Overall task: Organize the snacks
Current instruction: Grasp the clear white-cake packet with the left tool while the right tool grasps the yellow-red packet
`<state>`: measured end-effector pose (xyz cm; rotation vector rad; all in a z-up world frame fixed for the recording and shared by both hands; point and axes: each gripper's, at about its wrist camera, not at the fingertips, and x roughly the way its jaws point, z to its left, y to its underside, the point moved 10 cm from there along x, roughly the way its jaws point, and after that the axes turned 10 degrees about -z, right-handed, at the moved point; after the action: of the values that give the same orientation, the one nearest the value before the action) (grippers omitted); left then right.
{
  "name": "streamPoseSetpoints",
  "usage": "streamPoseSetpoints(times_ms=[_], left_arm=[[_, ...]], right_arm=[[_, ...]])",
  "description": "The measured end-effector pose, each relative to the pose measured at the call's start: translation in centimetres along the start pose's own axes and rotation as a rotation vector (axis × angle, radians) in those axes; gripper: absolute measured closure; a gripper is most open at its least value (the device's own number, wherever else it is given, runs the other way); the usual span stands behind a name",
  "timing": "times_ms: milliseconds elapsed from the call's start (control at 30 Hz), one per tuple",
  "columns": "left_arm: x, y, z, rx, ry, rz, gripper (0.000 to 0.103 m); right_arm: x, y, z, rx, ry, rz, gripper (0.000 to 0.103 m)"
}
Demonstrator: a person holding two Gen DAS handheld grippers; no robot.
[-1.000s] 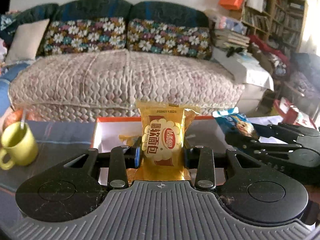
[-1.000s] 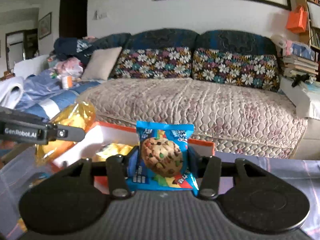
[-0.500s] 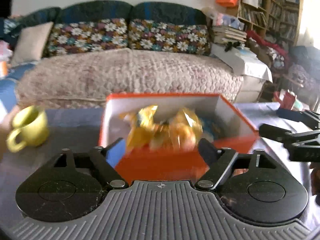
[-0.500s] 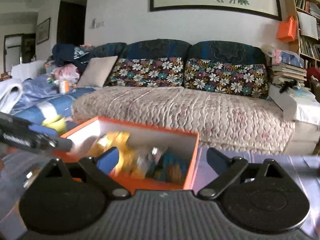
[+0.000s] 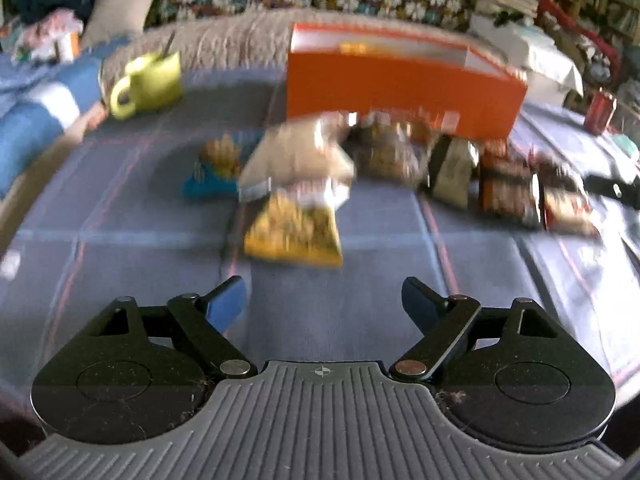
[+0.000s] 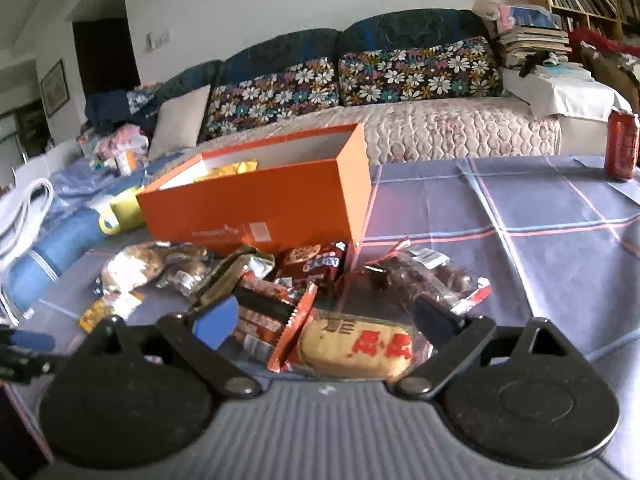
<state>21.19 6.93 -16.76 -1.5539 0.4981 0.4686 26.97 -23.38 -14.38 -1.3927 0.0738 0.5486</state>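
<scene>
Right wrist view: the right gripper [image 6: 326, 316] stands released, jaws wide and empty, above a clear-wrapped bun [image 6: 358, 349] with red print at the near edge of a heap of snacks [image 6: 280, 276]. The orange box [image 6: 260, 200] sits just beyond, already holding a yellow packet [image 6: 236, 168]. A good pick sets one finger on each side of the bun alone, clear of the red wrapper [image 6: 292, 328] touching its left end. Left wrist view (blurred): the left gripper [image 5: 323, 296], also released and empty, faces a yellow bag [image 5: 294, 236] lying partly under a pale one [image 5: 296, 160]. A green mug [image 5: 150, 80] stands far left, a red can [image 6: 621, 145] far right, both clear of the heap.
</scene>
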Motion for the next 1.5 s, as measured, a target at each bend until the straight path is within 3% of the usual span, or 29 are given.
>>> streamPoseSetpoints(times_ms=[167,333,367,400,433,467,533,600,767,933,967,1033,1133,1200,1267,1367,1500], left_arm=[[3.9,-6.1,0.6,0.110,-0.050,-0.095,0.033],[9.9,-8.2,1.6,0.152,-0.052,-0.021,0.033],[10.8,-8.2,1.8,0.154,-0.055,-0.005,0.041],[11.7,-8.0,2.0,0.157,-0.067,0.016,0.059],[12.3,-7.8,2.0,0.147,-0.064,0.031,0.067],[12.5,-7.6,2.1,0.107,-0.040,0.039,0.085],[11.3,-7.5,2.2,0.064,-0.041,0.010,0.096],[9.3,-7.5,1.8,0.070,-0.036,-0.030,0.099],[2.8,-5.7,-0.4,0.039,0.074,-0.063,0.097],[1.1,-0.3,-2.3,0.038,0.126,0.020,0.096],[1.2,0.6,-2.6,0.056,0.119,0.020,0.087],[1.3,1.4,-3.1,0.098,0.067,0.004,0.082],[1.3,1.2,-3.7,0.063,0.073,-0.002,0.070],[1.3,1.2,-3.7,0.016,0.096,0.003,0.057],[1.1,1.1,-3.7,-0.012,0.105,0.008,0.055],[0.5,0.8,-3.4,-0.030,0.110,-0.003,0.052],[-0.3,0.7,-3.0,-0.047,0.110,-0.033,0.045]], right_arm=[[-0.8,-0.6,-0.9,0.000,0.014,-0.022,0.009],[-1.2,-0.5,-2.2,0.018,0.040,-0.018,0.009],[-1.1,-0.4,-2.4,0.025,0.041,-0.013,0.009],[-0.9,-0.4,-2.4,0.028,0.040,-0.007,0.009],[-0.8,-0.3,-2.4,0.027,0.040,-0.004,0.009],[-0.7,-0.3,-2.3,0.022,0.039,-0.003,0.009],[-0.7,-0.3,-2.1,0.005,0.037,-0.003,0.009],[-0.6,-0.1,-1.9,-0.008,0.036,0.007,0.009],[0.3,1.5,-1.7,-0.034,0.024,0.073,0.009],[1.3,2.9,-0.9,-0.130,0.041,0.111,0.009],[1.4,2.8,-0.7,-0.145,0.043,0.103,0.009],[1.6,2.4,-0.1,-0.188,0.031,0.072,0.009],[2.2,1.1,2.0,-0.268,-0.064,0.006,0.009],[4.1,1.6,2.6,-0.300,-0.113,0.069,0.009],[5.9,2.8,2.0,-0.286,-0.098,0.157,0.009],[6.4,3.7,0.6,-0.225,-0.053,0.222,0.009],[3.0,4.5,-0.7,-0.123,-0.057,0.219,0.009]])
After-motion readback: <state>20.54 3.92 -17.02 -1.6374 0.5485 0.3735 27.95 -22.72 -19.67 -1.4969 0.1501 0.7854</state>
